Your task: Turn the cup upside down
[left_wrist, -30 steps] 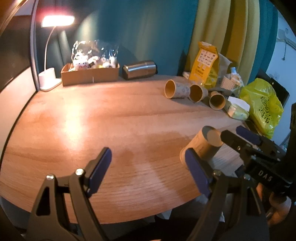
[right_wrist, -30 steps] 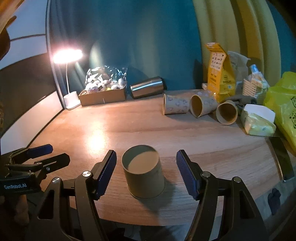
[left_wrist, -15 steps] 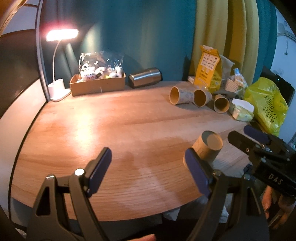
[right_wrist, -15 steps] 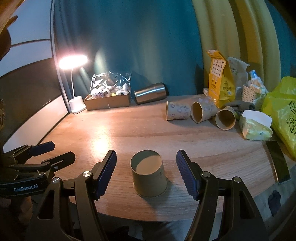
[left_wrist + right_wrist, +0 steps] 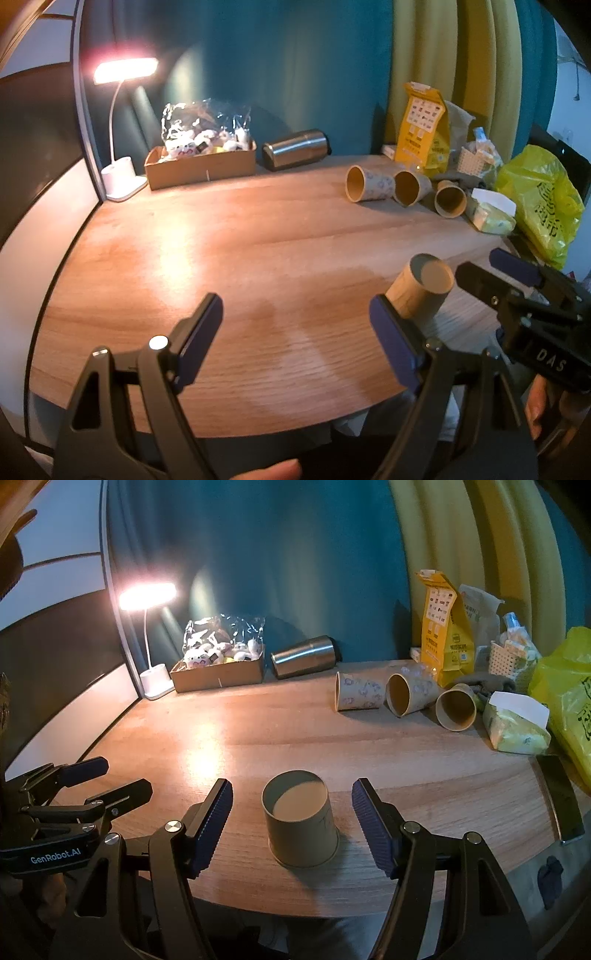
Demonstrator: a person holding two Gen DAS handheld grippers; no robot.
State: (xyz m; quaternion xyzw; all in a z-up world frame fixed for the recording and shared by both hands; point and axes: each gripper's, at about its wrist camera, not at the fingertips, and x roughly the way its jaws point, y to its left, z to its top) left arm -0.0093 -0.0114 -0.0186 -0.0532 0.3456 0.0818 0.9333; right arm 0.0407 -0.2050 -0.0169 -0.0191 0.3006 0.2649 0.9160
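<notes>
A tan paper cup (image 5: 301,821) stands upside down, base up, on the wooden table (image 5: 332,738) near its front edge. It also shows in the left wrist view (image 5: 421,291). My right gripper (image 5: 291,823) is open, its jaws on either side of the cup and apart from it. My left gripper (image 5: 295,332) is open and empty over bare table to the left of the cup. Each gripper shows in the other's view, the right one (image 5: 517,280) and the left one (image 5: 92,782).
Three paper cups (image 5: 402,698) lie on their sides at the back right. A steel tumbler (image 5: 304,656), a cardboard box of sweets (image 5: 218,672) and a lit desk lamp (image 5: 147,598) stand at the back. Yellow bags (image 5: 565,686) and a tissue pack (image 5: 515,727) crowd the right.
Both grippers have drawn back from the table, so the scene looks farther off. The cup stands where it was, upside down, and the jaws stay open.
</notes>
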